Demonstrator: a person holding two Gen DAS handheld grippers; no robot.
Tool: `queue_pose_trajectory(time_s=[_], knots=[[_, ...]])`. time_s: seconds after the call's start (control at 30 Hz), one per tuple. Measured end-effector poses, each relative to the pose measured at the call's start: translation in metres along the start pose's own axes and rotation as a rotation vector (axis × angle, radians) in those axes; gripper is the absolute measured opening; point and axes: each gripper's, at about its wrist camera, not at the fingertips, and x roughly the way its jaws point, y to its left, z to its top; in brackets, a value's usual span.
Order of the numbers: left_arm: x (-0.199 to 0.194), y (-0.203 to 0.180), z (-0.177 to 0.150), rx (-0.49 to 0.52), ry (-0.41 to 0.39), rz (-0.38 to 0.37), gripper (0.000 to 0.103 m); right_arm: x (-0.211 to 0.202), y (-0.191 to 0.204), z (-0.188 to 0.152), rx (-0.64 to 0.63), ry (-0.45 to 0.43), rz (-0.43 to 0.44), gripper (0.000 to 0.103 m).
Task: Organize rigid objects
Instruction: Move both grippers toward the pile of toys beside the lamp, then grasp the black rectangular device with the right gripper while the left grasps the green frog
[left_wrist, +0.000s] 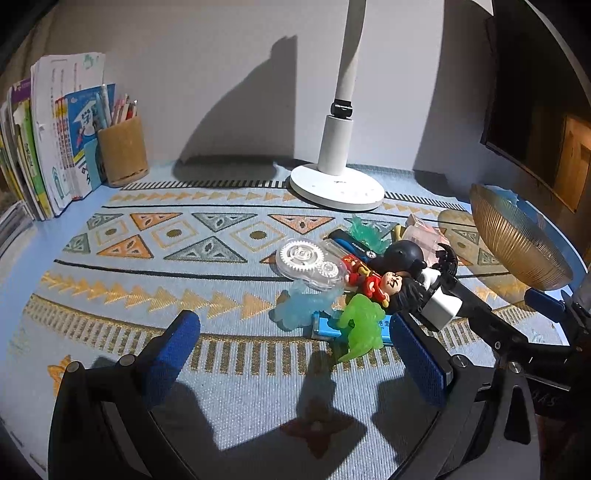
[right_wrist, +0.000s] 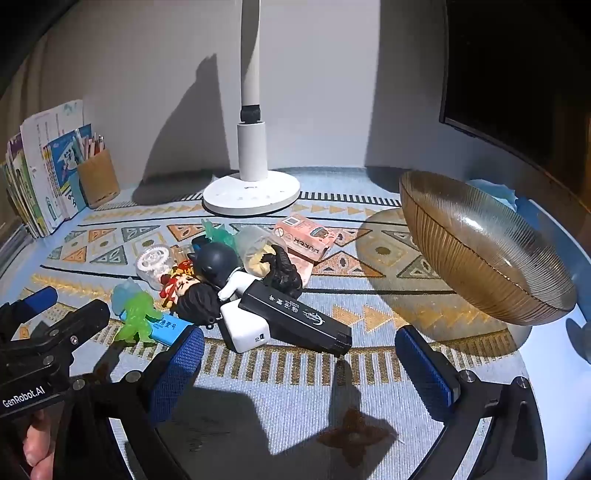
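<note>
A heap of small rigid things lies mid-mat: a green dinosaur, a clear gear-wheel tape dispenser, a red doll, a dark helmet, a white charger, a black box and a pink box. My left gripper is open, just short of the dinosaur, with only mat between its blue pads. My right gripper is open too, close before the black box and charger, touching nothing. An amber ribbed glass bowl sits to the right of the heap.
A white lamp base stands behind the heap. A wooden pen cup and upright books line the back left. A dark monitor is at the back right. A hand holds the left gripper's handle.
</note>
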Motion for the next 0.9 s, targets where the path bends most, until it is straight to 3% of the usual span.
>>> queue_pose_trajectory(time_s=[0.9], knots=[[-0.0003,0.0010,-0.0008,-0.005,0.005,-0.008,0.102,0.0056,0.0061,-0.0068,0.038,-0.030,0.004,0.103]])
